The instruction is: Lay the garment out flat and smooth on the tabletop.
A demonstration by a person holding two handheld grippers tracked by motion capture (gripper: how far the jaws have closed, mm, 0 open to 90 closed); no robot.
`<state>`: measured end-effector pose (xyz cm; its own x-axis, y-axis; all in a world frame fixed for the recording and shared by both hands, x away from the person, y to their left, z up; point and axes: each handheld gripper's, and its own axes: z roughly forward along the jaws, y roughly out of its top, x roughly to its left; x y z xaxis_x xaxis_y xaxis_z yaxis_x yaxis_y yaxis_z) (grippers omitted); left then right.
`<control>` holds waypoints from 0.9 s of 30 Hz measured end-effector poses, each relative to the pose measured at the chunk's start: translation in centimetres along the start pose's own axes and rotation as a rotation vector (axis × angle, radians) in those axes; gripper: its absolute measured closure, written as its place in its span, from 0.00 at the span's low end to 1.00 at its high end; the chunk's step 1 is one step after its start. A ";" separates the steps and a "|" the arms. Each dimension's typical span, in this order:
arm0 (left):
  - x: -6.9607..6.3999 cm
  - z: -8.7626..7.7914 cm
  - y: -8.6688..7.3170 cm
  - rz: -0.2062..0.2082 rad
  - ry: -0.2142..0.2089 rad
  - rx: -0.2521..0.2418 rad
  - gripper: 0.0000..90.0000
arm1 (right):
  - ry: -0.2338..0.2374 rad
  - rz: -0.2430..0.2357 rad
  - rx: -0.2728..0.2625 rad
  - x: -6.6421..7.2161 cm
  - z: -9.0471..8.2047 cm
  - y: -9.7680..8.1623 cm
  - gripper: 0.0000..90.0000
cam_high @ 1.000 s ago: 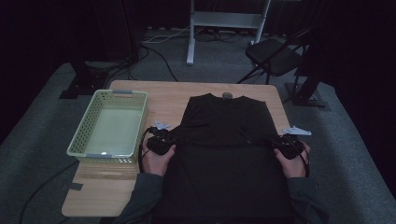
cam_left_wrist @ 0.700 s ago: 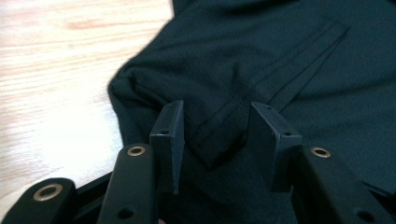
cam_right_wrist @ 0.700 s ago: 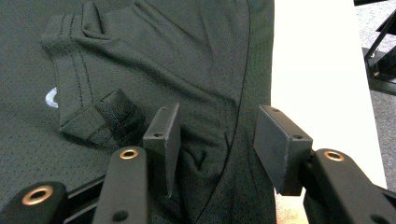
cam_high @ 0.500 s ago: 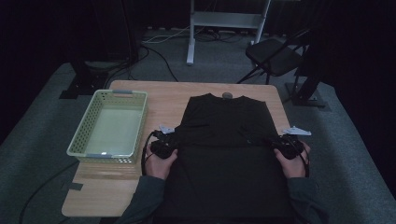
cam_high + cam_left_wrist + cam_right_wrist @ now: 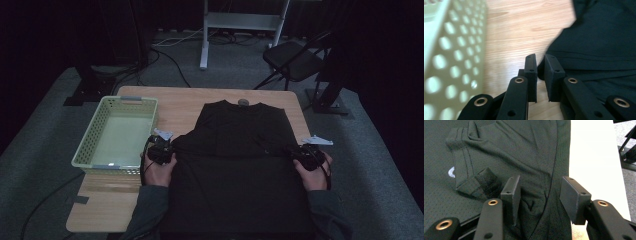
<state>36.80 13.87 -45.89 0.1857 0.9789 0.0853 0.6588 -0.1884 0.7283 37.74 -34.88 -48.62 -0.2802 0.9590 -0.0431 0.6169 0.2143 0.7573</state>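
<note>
A black shirt (image 5: 240,150) lies flat on the wooden table (image 5: 175,100), collar at the far side, sleeves folded in. My left gripper (image 5: 161,150) is at the shirt's left edge. In the left gripper view its jaws (image 5: 540,58) have just been closing and now pinch the edge of the dark fabric (image 5: 599,45) between the pads. My right gripper (image 5: 305,156) rests at the shirt's right edge. In the right gripper view it (image 5: 540,181) stands open, its pads wide apart over the side seam of the shirt (image 5: 499,145), beside a folded sleeve cuff (image 5: 477,182).
A pale green perforated basket (image 5: 90,145) sits on the table's left part, close to my left gripper (image 5: 449,50). Bare wood (image 5: 591,152) runs along the shirt's right. On the floor beyond are a folding chair (image 5: 295,60), a white stand (image 5: 240,20) and cables.
The left gripper has shifted slightly to the left at the shirt's edge. The right hand and gripper have stayed where they were.
</note>
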 end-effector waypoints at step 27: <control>-2.8 -1.1 1.2 0.027 -0.166 -0.056 0.75 | -0.003 -0.003 0.000 0.0 0.0 0.0 0.56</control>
<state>36.23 10.98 -44.54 0.3237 0.9461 -0.0054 0.6114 -0.2049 0.7643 37.71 -34.85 -48.62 -0.2800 0.9588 -0.0473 0.6157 0.2172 0.7574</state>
